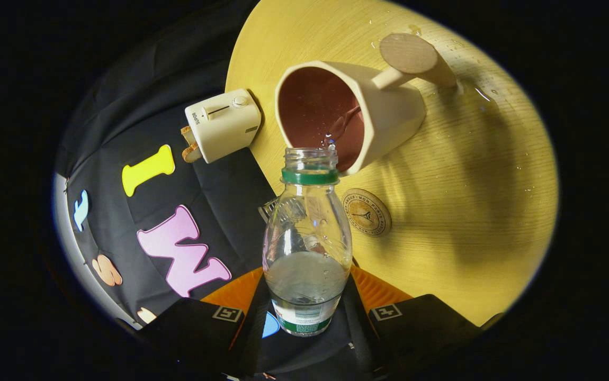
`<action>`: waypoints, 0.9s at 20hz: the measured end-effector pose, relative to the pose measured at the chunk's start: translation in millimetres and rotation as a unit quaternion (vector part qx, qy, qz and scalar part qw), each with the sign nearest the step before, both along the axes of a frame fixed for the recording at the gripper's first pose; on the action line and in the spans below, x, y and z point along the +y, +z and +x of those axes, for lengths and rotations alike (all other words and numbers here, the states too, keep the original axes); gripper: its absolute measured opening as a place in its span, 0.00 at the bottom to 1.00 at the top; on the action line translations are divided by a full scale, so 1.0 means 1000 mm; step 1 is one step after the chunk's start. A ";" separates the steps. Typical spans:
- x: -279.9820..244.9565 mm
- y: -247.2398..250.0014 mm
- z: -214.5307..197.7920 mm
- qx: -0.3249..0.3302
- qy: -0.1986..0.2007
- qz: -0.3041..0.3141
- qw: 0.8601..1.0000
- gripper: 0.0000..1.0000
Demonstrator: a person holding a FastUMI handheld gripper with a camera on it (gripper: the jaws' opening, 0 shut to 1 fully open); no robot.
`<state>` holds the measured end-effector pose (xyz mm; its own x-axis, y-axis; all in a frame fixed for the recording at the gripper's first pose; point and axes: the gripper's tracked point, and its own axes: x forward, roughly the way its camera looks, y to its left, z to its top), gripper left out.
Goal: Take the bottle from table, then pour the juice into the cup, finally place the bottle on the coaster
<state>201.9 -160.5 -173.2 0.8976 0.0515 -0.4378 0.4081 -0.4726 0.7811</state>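
While gripper (307, 301) clamps bottle (307, 248), toaster (223, 125) flanks cup (384, 114).

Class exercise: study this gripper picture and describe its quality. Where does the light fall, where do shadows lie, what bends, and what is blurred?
Gripper view: strong light on the wooden table, with the cup casting a broad soft shadow across it; fisheye curves the table edge; small glints on the clear bottle, sharp between the hand-held gripper fingers pressed on its sides; coaster and toaster stay crisp.

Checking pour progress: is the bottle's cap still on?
No, the bottle, held in the gripper, has a bare open neck above its green ring, at the cup rim.
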 end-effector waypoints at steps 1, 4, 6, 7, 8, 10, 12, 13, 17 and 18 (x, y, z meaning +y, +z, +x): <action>-0.001 0.001 0.001 -0.001 -0.004 0.006 1.000 0.73; -0.005 0.006 0.004 -0.003 -0.014 0.028 1.000 0.73; -0.011 0.010 0.005 -0.005 -0.026 0.042 0.999 0.73; -0.014 0.012 0.006 -0.006 -0.032 0.049 0.998 0.73; -0.017 0.014 0.008 -0.008 -0.037 0.058 0.998 0.73; -0.018 0.018 0.010 -0.011 -0.041 0.081 0.996 0.73; -0.021 0.021 0.012 -0.012 -0.045 0.102 0.994 0.73; -0.022 0.022 0.012 -0.013 -0.047 0.111 0.993 0.73; -0.026 0.027 0.013 -0.014 -0.058 0.142 0.988 0.73; -0.027 0.028 0.013 -0.016 -0.062 0.150 0.987 0.73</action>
<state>214.8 -188.0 -145.2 0.9180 0.0631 -0.3914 0.3101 -0.7295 0.6096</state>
